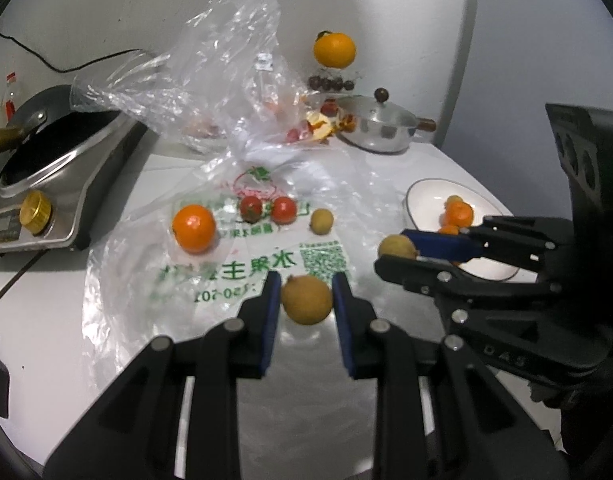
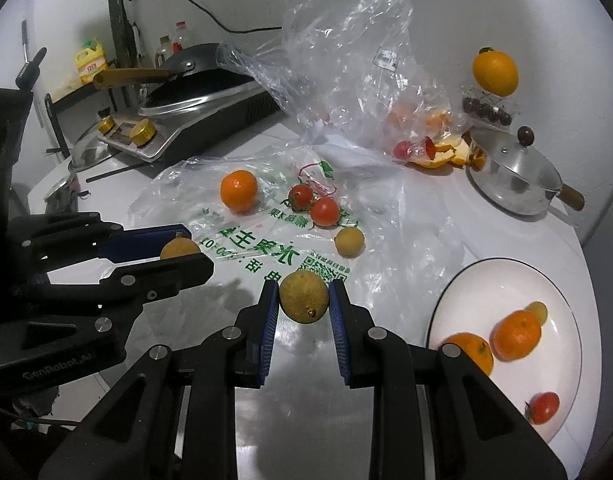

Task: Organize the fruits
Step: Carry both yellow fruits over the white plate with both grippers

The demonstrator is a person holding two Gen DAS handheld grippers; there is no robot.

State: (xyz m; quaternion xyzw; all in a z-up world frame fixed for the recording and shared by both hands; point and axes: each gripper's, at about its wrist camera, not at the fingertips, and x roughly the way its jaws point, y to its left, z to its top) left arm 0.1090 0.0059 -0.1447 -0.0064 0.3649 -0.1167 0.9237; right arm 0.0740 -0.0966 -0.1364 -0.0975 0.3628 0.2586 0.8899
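Hovering just above a printed plastic bag [image 1: 242, 276] on the counter, the left gripper [image 1: 306, 300] and right gripper [image 2: 304, 300] each pinch a small, light, thin-shelled brown fruit [image 1: 306, 300] [image 2: 304, 298] across its middle, likely easily crushed.

Home kitchen, plainly. On the white worktop [image 2: 506, 240], a steel induction cooker [image 2: 194, 120] with a gold knob [image 2: 143, 131], carrying a dark wok [image 2: 194, 66] with a wooden handle. Over by the wall, a yellow oil jug [image 2: 91, 65] and condiment bottles [image 2: 177, 42]. At the right, a small lidded steel saucepan [image 2: 510, 176]. Crumpled shopping bags [image 2: 346, 80], orange peel [image 2: 446, 156], loose tomatoes and a white plate [image 2: 458, 304] of fruit spread about. Power cord [image 2: 210, 12] trailing down the plain wall.
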